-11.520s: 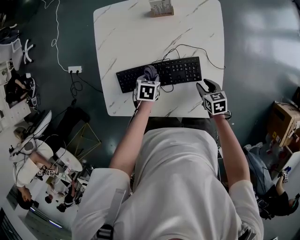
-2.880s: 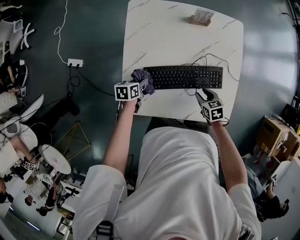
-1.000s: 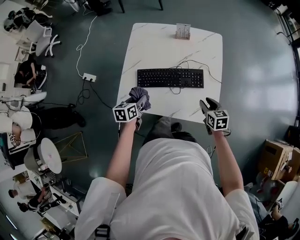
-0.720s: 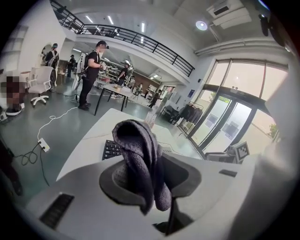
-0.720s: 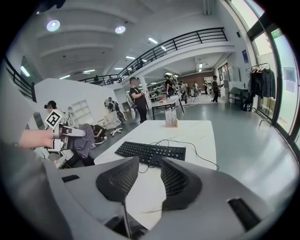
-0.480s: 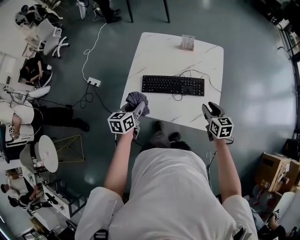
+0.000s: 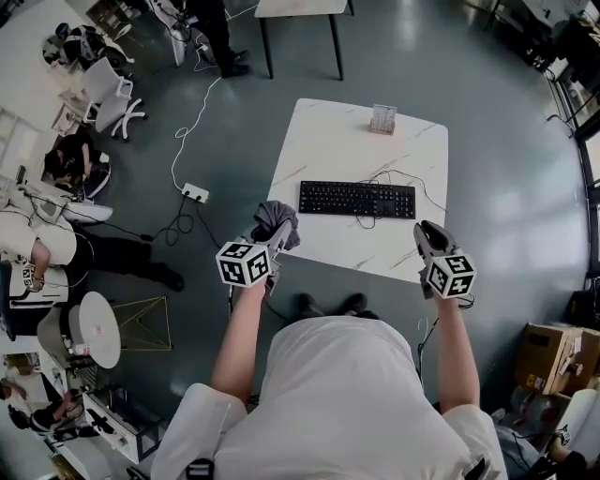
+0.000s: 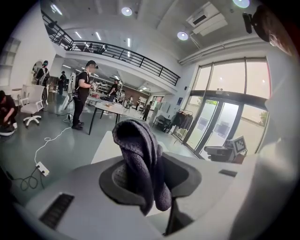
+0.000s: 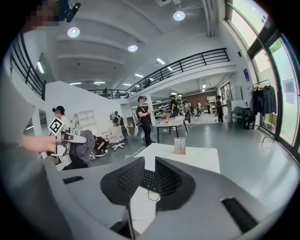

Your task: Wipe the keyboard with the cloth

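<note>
The black keyboard [image 7: 356, 199] lies across the white marble table [image 7: 328, 150]. My left gripper [image 7: 273, 241] hangs off the table's near left corner, shut on a bunched grey cloth [image 7: 276, 219]. In the left gripper view the cloth [image 8: 140, 157] drapes over the jaws. My right gripper [image 7: 429, 240] is off the table's near right corner, well above it. Its jaws are closing with a narrow gap and nothing between them. Through that gap in the right gripper view I see the keyboard [image 9: 149, 181] far below the right gripper [image 9: 149, 169].
A small card stand [image 7: 382, 119] is at the table's far edge. On the floor to the left lie a power strip [image 7: 195, 193] and cables. People sit at far left, a second table [image 7: 300, 7] stands beyond, and a cardboard box [image 7: 548, 352] is at lower right.
Both grippers have risen and drawn back from the table toward the person. The table looks smaller and farther. The cloth stays in the left gripper.
</note>
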`<act>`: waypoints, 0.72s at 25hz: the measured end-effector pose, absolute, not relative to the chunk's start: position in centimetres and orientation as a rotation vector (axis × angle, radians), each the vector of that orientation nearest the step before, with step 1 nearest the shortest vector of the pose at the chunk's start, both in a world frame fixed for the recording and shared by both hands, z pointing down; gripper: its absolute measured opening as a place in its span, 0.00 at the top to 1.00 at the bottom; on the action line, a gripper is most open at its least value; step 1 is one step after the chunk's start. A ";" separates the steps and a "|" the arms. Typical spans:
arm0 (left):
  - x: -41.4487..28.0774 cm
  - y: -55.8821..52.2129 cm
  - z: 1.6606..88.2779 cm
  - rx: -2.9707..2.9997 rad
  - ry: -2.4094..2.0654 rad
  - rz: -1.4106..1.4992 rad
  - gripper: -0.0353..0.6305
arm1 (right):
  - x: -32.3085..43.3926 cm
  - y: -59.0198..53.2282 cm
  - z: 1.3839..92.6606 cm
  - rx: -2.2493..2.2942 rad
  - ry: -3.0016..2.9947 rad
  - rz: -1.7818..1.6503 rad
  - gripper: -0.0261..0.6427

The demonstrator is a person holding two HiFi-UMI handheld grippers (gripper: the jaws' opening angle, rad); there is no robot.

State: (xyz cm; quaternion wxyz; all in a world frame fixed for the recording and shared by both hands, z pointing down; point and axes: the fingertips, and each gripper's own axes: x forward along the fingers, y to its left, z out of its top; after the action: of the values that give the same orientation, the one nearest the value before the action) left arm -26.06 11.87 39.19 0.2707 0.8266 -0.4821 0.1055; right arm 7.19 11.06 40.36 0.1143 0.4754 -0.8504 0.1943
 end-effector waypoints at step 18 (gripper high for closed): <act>-29.4 11.5 36.5 2.341 -1.263 0.308 0.76 | 5.2 12.4 34.9 1.510 -2.520 0.438 0.90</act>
State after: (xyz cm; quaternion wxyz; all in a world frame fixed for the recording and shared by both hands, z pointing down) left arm -29.42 11.53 36.53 0.2300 0.8508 -0.4590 0.1118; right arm 5.17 12.42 34.94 0.0856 0.5066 -0.8452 0.1469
